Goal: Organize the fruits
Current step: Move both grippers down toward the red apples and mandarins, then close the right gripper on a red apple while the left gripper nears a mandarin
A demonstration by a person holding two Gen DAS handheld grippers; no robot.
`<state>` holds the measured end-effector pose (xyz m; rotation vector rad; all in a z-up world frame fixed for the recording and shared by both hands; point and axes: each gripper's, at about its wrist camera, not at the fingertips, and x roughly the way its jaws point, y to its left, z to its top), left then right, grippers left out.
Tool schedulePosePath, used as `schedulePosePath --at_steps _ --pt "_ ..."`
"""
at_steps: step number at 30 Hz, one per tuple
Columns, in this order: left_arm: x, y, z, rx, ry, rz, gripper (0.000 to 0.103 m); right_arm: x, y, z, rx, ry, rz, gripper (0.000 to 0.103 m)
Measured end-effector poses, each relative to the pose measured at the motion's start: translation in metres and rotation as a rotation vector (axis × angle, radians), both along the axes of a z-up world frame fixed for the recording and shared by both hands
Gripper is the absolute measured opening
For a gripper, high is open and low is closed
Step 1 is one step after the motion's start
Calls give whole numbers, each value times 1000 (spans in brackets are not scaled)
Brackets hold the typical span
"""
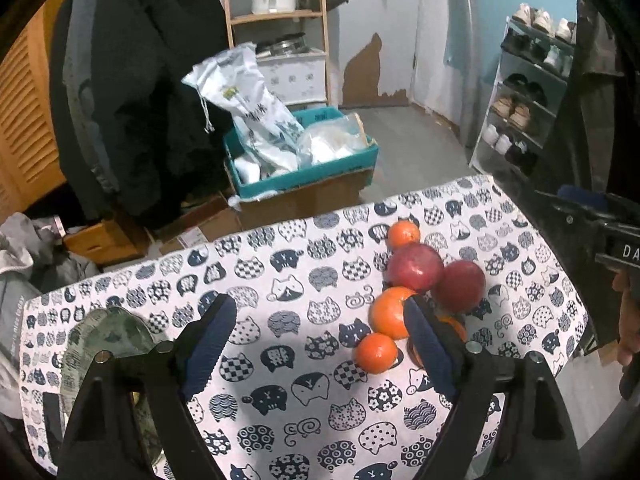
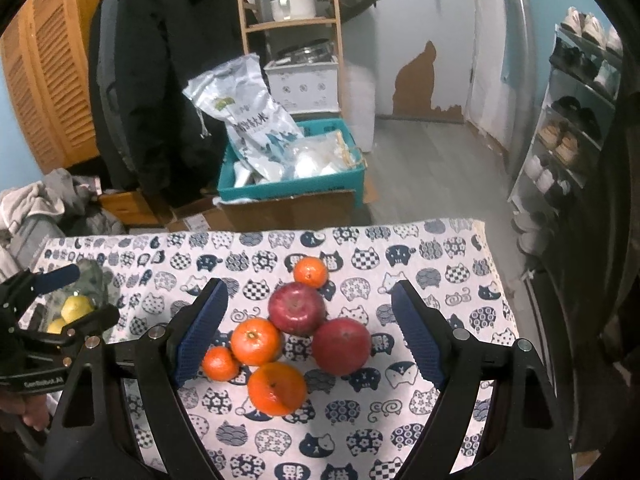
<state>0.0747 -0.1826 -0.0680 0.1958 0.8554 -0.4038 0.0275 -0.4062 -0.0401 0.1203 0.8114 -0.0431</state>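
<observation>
I have both grippers' jaws spread wide and empty. The fruit cluster (image 2: 296, 340) sits on the tabletop (image 2: 420, 432) dead ahead of my right gripper (image 2: 308, 336), at 12 o'clock between its jaws. From my left gripper (image 1: 320, 344) it lies off toward 2 o'clock. I judge the right nearer. A glass bowl (image 2: 86, 280) holding yellow fruit (image 2: 76, 308) waits at 9 o'clock.

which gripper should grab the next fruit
Right, probably. The right gripper hangs open directly over the fruit pile, jaws straddling it. The left gripper is open too, but the pile sits off its right finger.
</observation>
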Motion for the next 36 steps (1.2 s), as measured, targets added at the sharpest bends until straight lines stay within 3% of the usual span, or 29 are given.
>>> schedulePosePath --at_steps 5,18,36 --pt "11 -5 -24 -1 63 1 87 7 -7 -19 5 52 -16 83" --pt "28 -27 -67 54 113 -30 87 26 -24 -83 20 194 -39 83" --pt "46 -50 -103 60 159 -71 87 49 -25 -160 16 318 -1 83"
